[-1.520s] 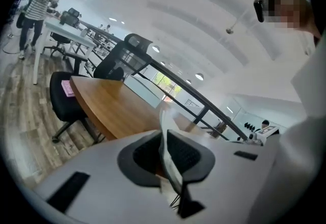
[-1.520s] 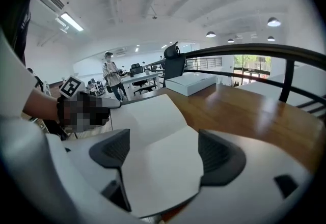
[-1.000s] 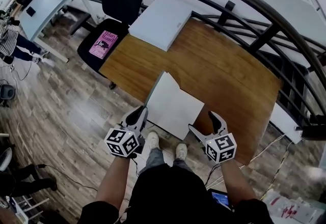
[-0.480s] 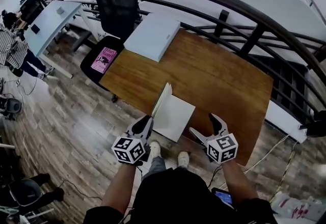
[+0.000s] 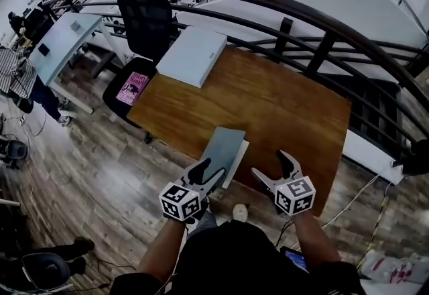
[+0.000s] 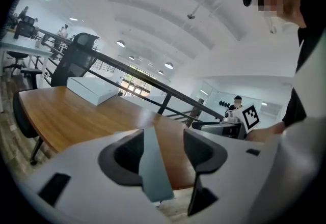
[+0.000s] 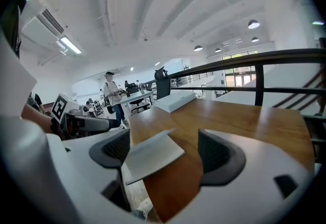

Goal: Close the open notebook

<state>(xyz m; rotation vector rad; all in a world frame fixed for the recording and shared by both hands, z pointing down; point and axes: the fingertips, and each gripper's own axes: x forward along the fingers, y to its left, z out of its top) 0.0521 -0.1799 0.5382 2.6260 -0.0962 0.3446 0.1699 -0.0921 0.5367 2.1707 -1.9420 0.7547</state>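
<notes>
The notebook (image 5: 223, 148) lies at the near edge of the wooden table (image 5: 288, 106), its grey-blue cover turned over onto the pages. My left gripper (image 5: 209, 171) is at the notebook's near left corner with its jaws opening. In the left gripper view the cover's edge (image 6: 151, 167) runs between the jaws of that gripper (image 6: 163, 136), and the pads stand off it. My right gripper (image 5: 271, 167) hovers open just right of the notebook, holding nothing. The right gripper view shows the notebook (image 7: 153, 154) low and left, ahead of the jaws.
A flat white box (image 5: 192, 55) lies on the table's far left corner. Beside it a black office chair (image 5: 144, 12) has a pink book (image 5: 134, 88) on its seat. A black railing (image 5: 315, 12) runs behind the table. A person in stripes (image 5: 12, 66) stands far left.
The cover, held upright half a second ago, has swung over to the right onto the pages. My left gripper followed it to the right and its jaws came apart. The right gripper rose slightly.
</notes>
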